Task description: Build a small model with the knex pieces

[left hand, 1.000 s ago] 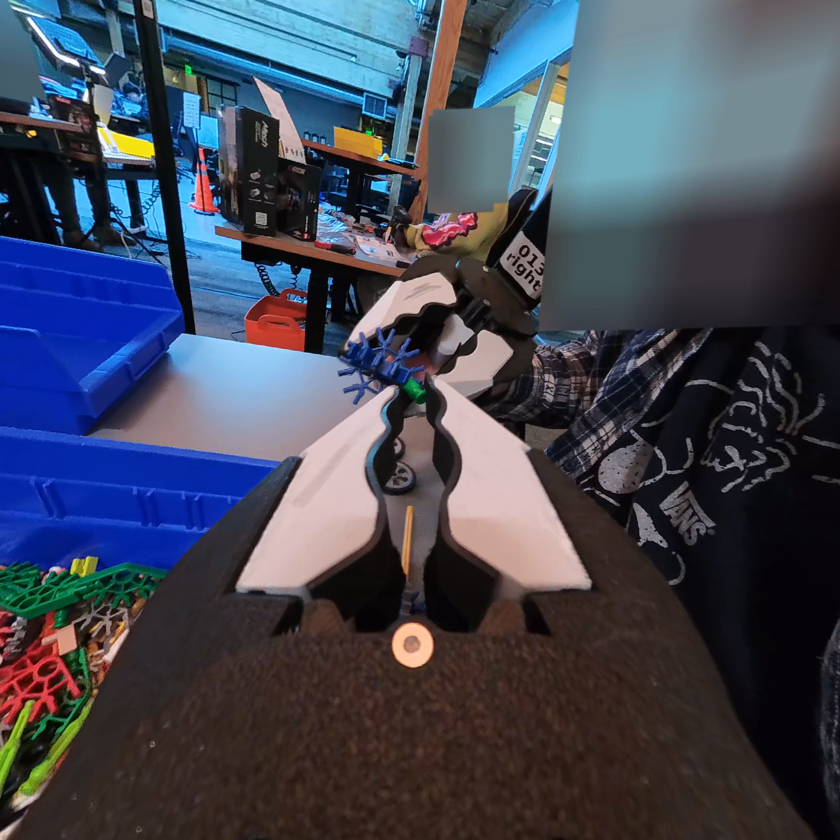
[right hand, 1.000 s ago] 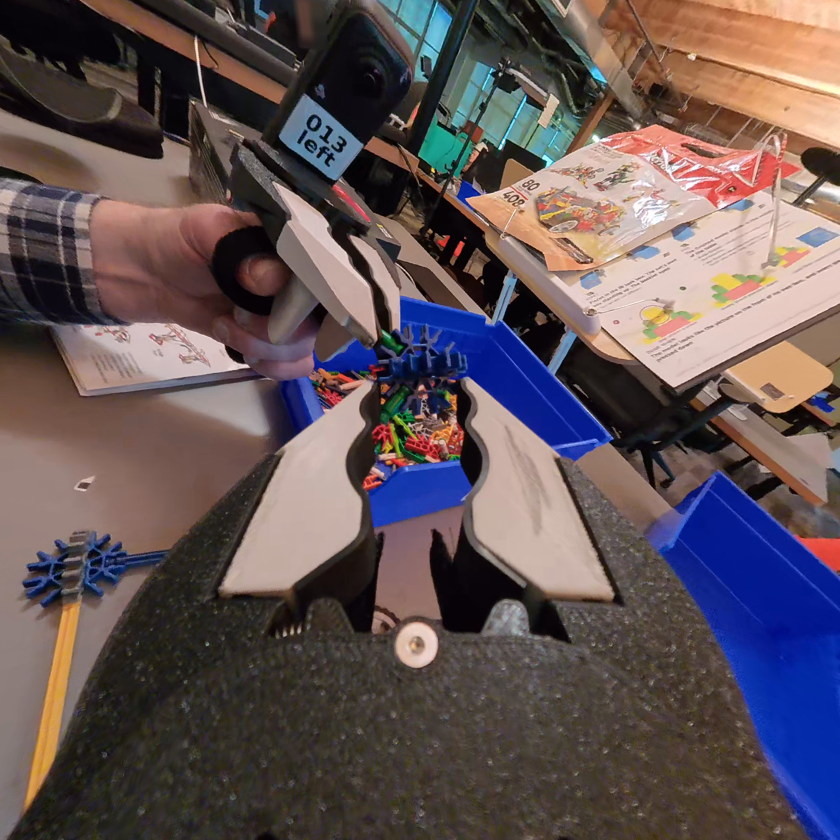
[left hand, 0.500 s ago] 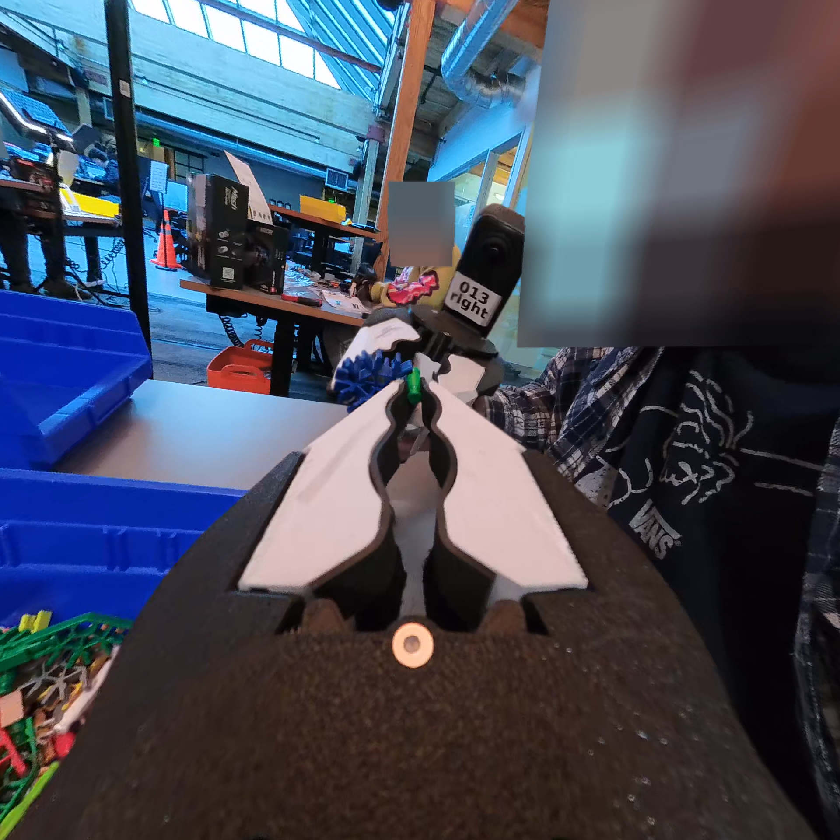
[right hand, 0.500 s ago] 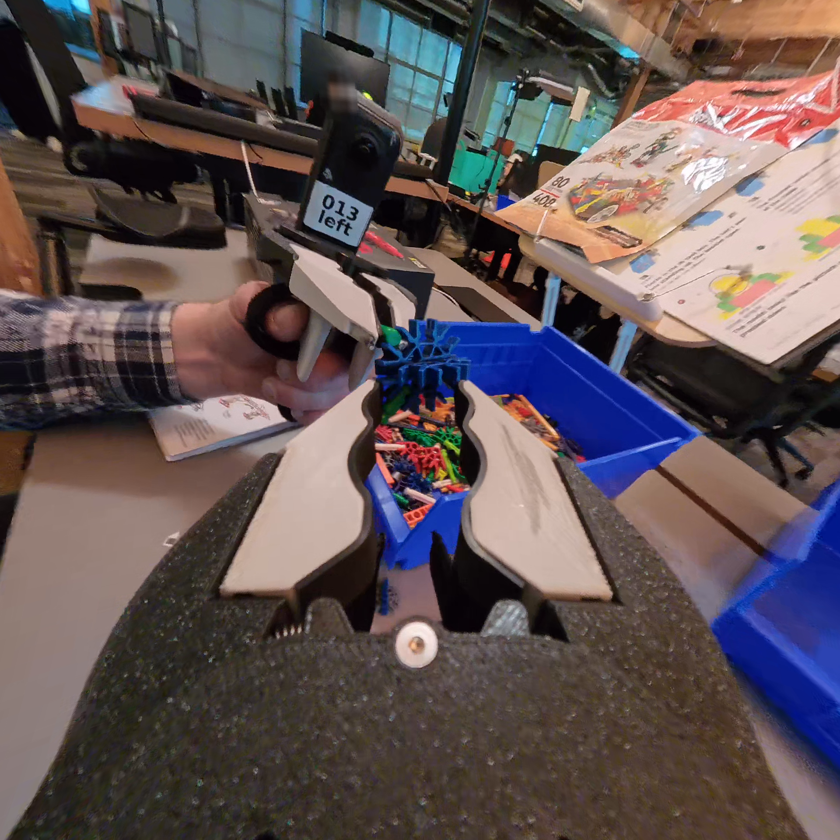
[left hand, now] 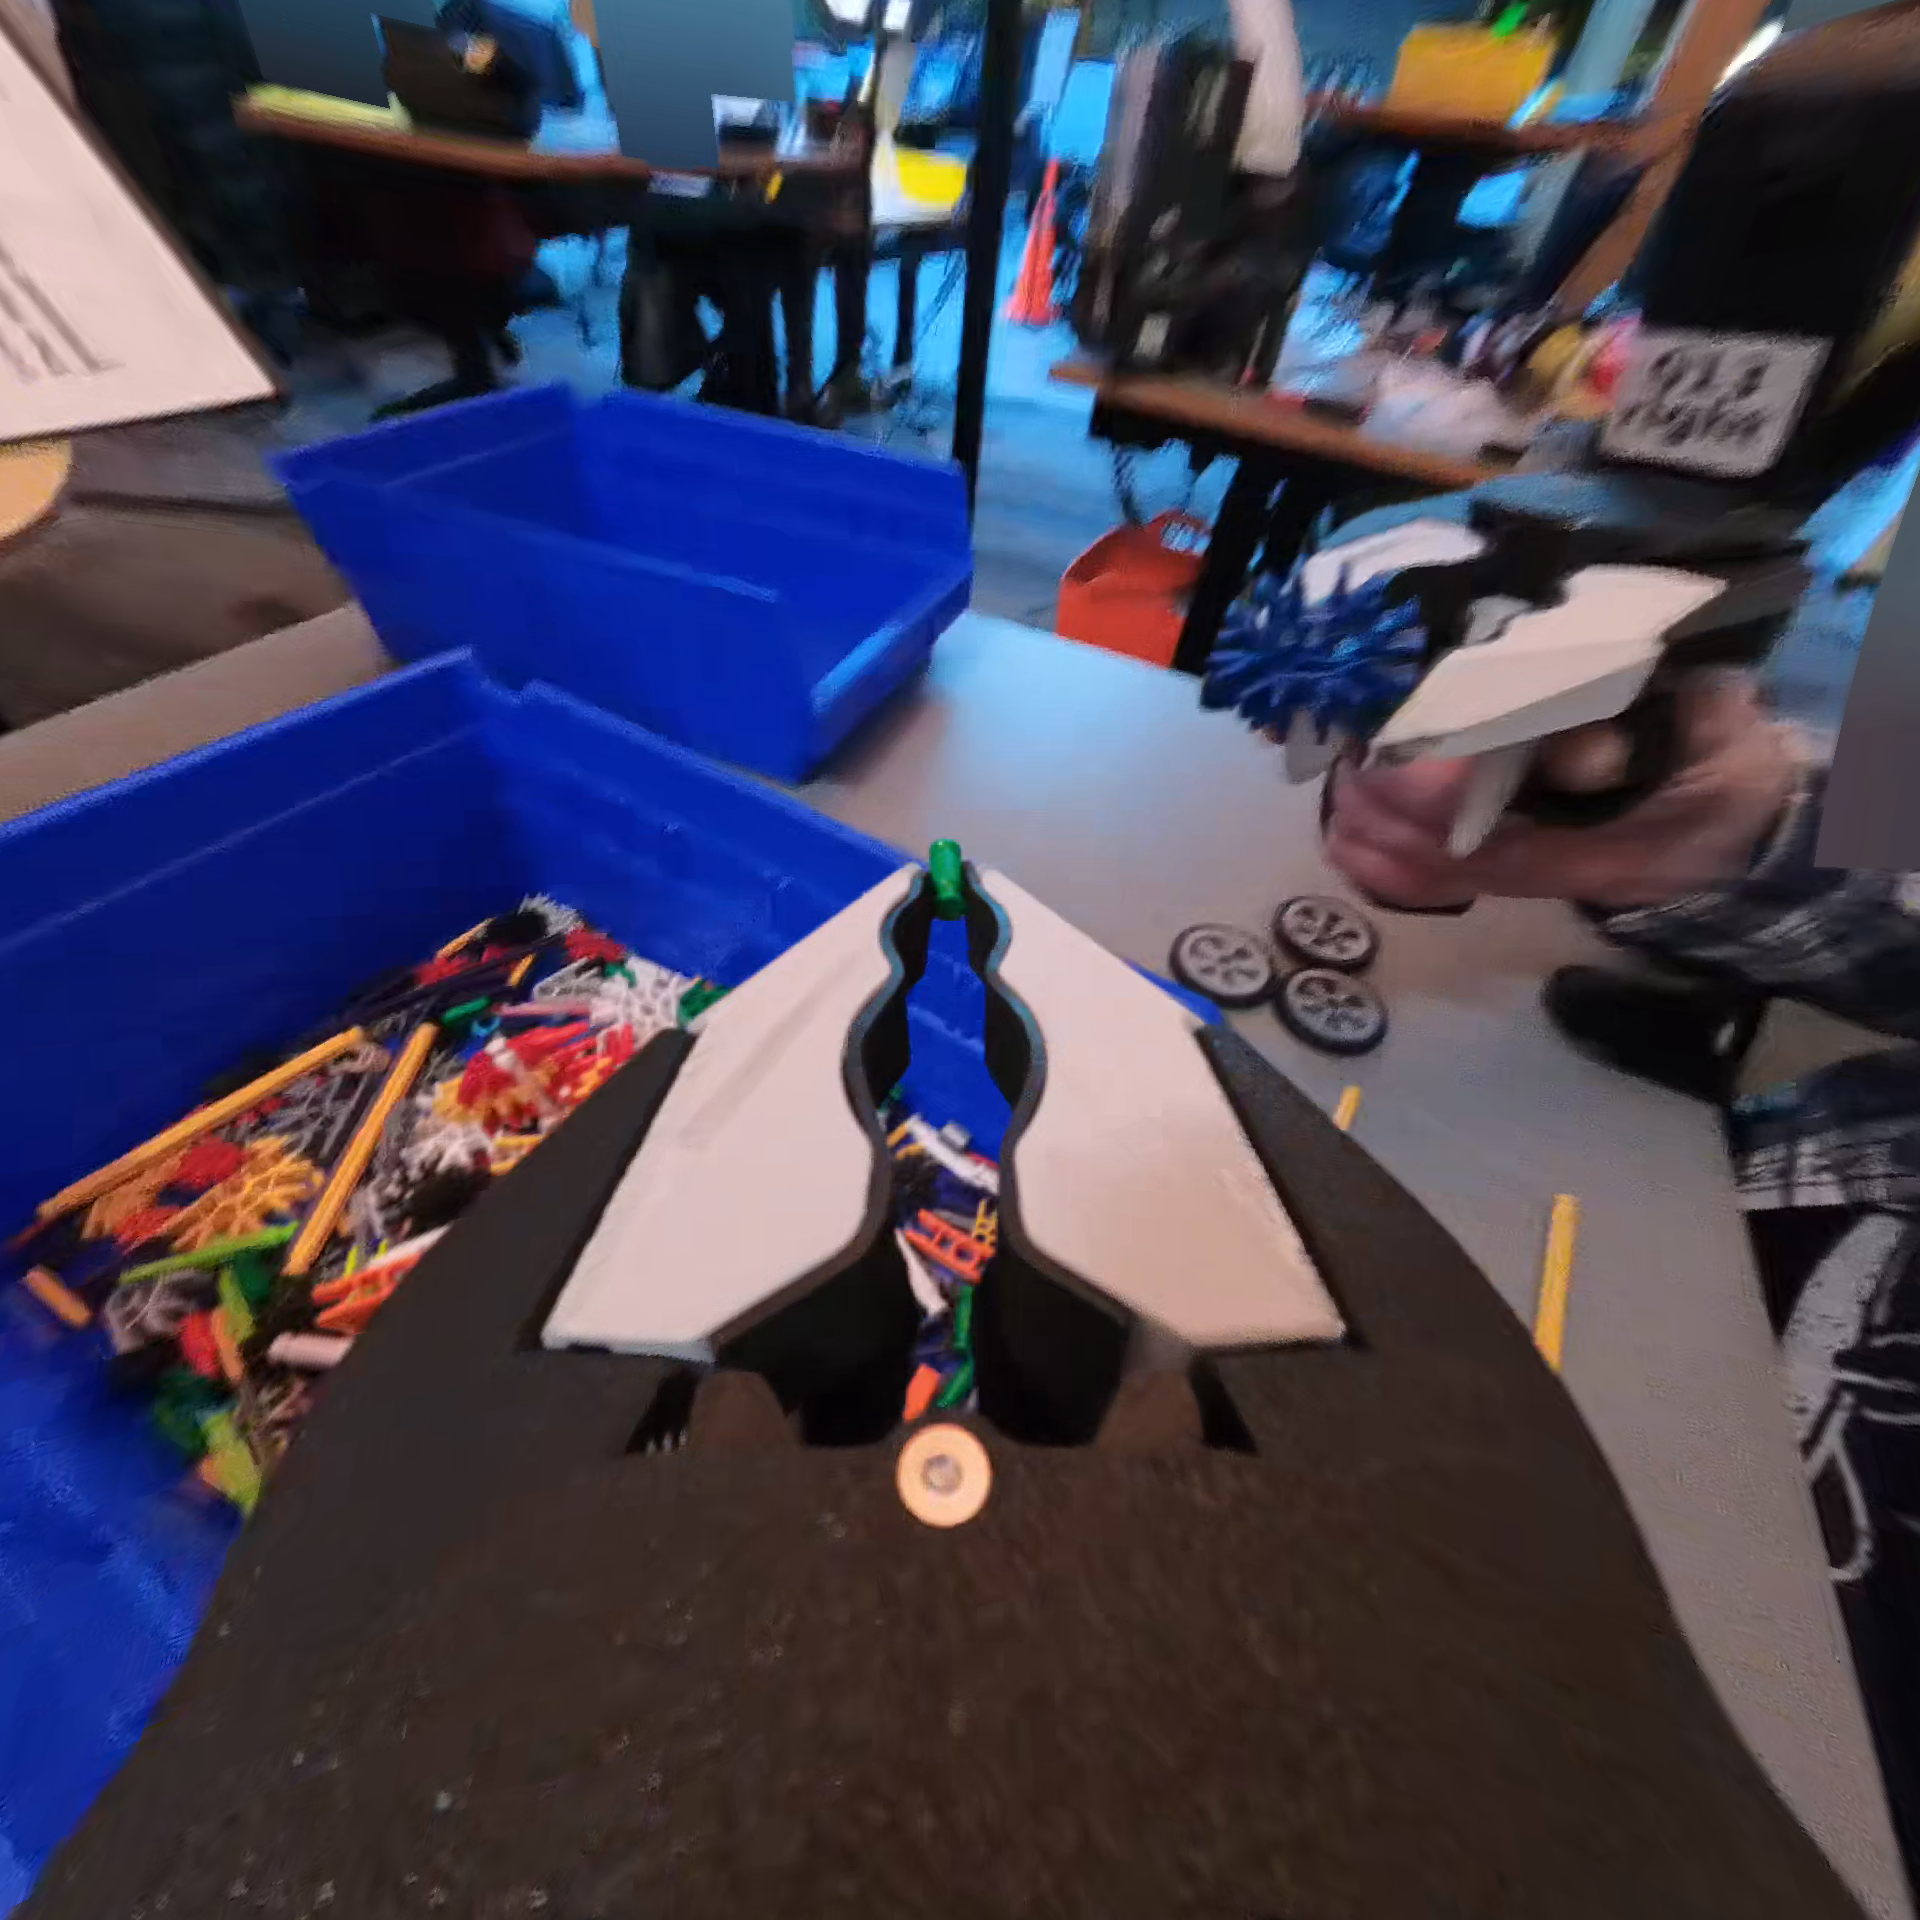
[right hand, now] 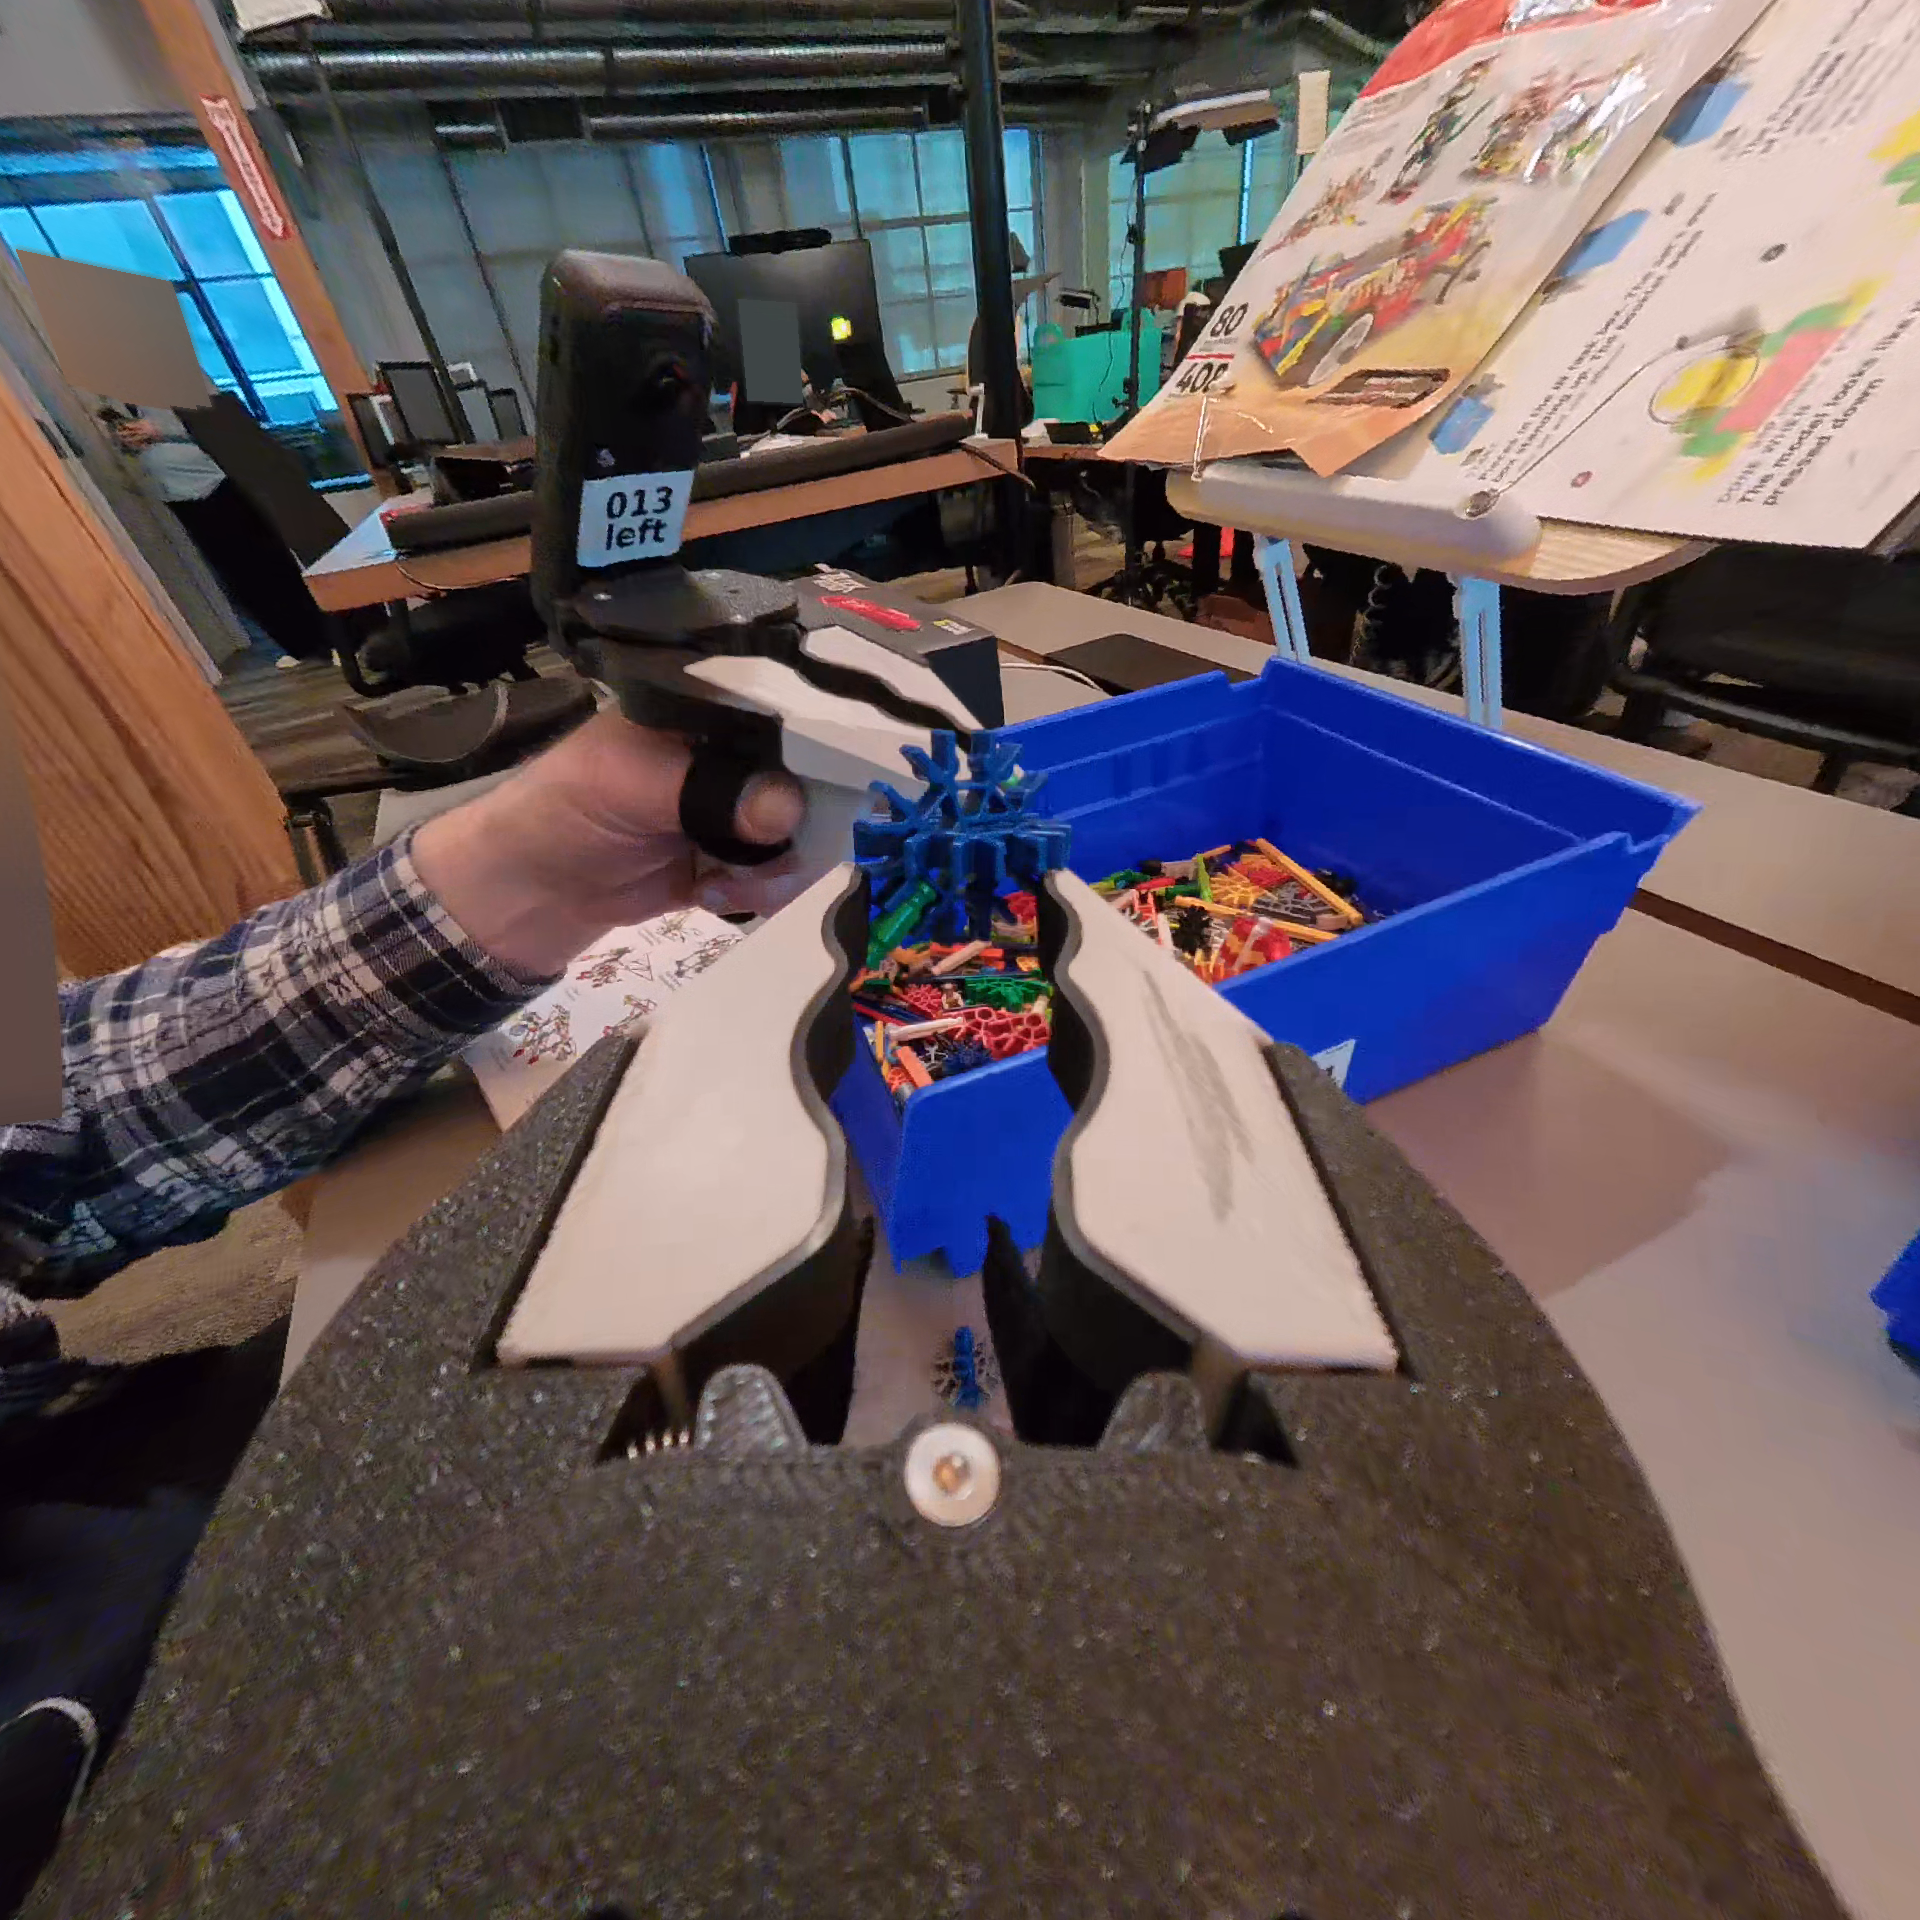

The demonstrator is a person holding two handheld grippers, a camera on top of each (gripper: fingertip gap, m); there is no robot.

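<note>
Two grippers show. The left gripper has its jaws clenched on one short green rod, above the near blue bin full of mixed pieces. The right gripper grasps one blue snowflake cluster. Two blue bins sit on the worktop, the far bin behind the near one. Three small wheels and two yellow rods lie near the worktop's right edge. Half a second ago rod and cluster met; now they are well apart.
</note>
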